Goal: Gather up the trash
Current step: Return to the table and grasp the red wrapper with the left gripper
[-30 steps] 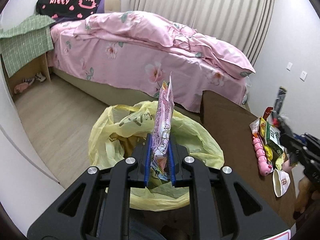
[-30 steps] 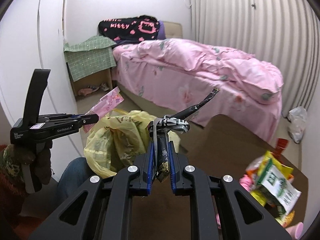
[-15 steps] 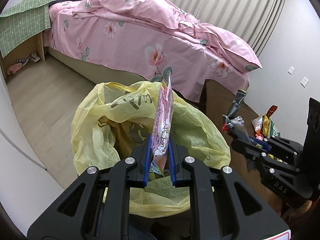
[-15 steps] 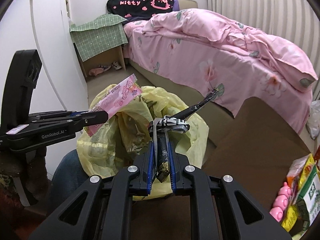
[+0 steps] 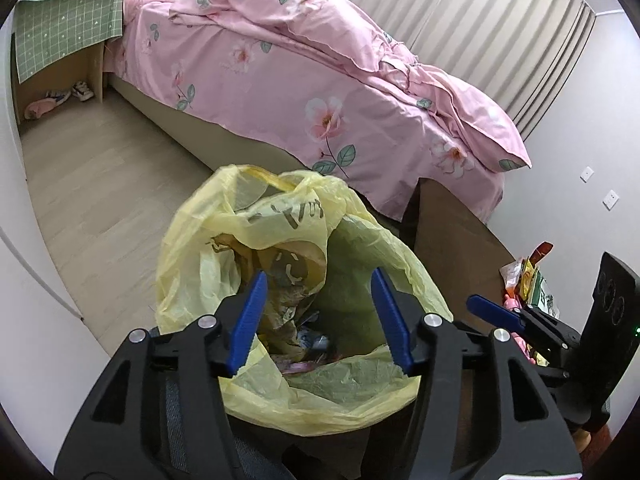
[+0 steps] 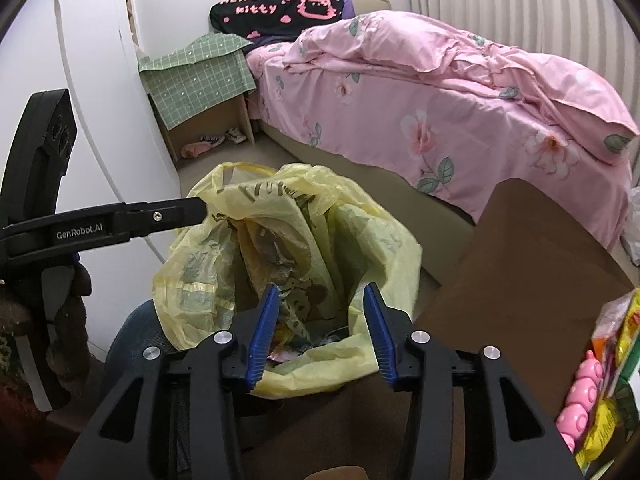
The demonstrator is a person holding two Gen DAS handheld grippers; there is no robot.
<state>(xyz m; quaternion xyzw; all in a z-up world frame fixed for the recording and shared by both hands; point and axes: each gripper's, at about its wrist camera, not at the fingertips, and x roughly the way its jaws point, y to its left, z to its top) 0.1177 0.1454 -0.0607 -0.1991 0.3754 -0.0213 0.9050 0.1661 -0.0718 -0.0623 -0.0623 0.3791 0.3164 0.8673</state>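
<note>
1. Both my grippers hang over the mouth of the yellow trash bag (image 5: pixel 280 248). Left gripper (image 5: pixel 318 320): jaws wide apart, nothing between them. Right gripper (image 6: pixel 322 330): same, spread and empty.
2. Wrappers lie at the bottom of the bag, directly below both sets of fingers.
3. Remaining trash is the snack wrapper pile (image 6: pixel 616 364) with a pink toy-like piece, on the brown table (image 6: pixel 532 264). It lies to my right, well apart from the bag.
4. Key relation: the pile is nearer my right gripper; seen from the left one, the pile (image 5: pixel 528 284) sits beyond the right gripper's fingers.
5. Pile has no clear long axis; it's a crumpled heap.
6. Pose: both grippers pitched down into the bag, side by side, right one closer to the table edge.
7. My call: right goes for the next pick, swinging right and down.
</note>
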